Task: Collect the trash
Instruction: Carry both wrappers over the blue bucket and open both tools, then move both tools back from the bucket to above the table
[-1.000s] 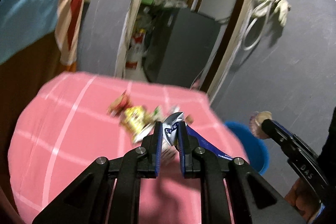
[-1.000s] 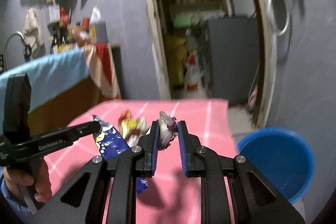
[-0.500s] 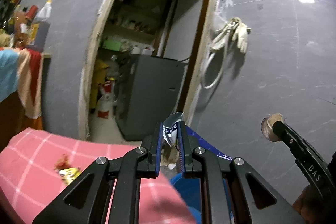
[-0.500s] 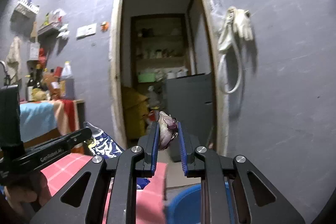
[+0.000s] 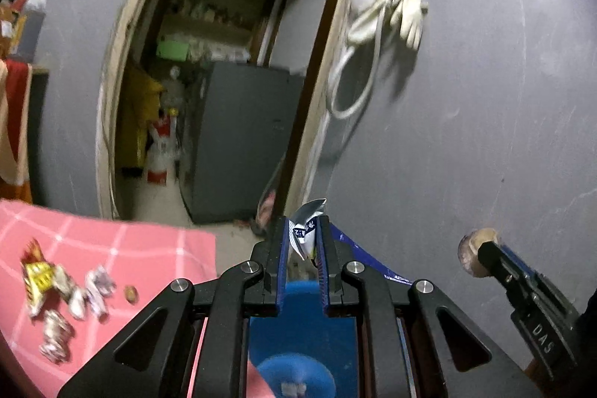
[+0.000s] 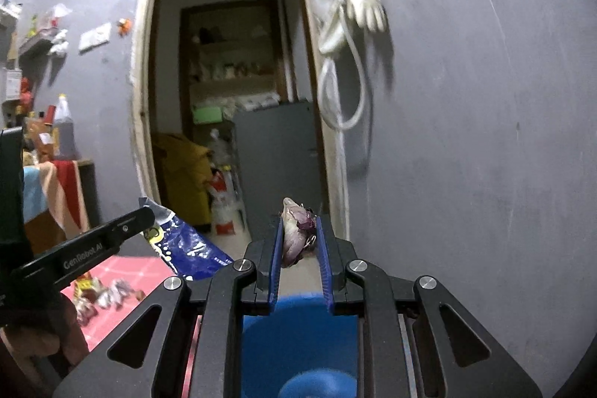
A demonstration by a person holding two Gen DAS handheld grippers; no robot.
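Above the round blue plastic bin (image 6: 298,331), the left gripper (image 5: 303,239) is pinching a crinkled foil wrapper (image 5: 306,230) while the right gripper (image 6: 298,241) is clamping a papery purple onion peel (image 6: 294,230).

Glossy foil wrapper (image 5: 306,225), smooth plastic bucket (image 6: 298,342), matt checked cloth (image 5: 112,248)

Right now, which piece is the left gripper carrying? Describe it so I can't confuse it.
Start at the blue bin beside the pink table. Above it, the left gripper pinches a blue snack wrapper with a silvery torn top; unlike the right gripper's purplish onion scrap, it's printed foil.
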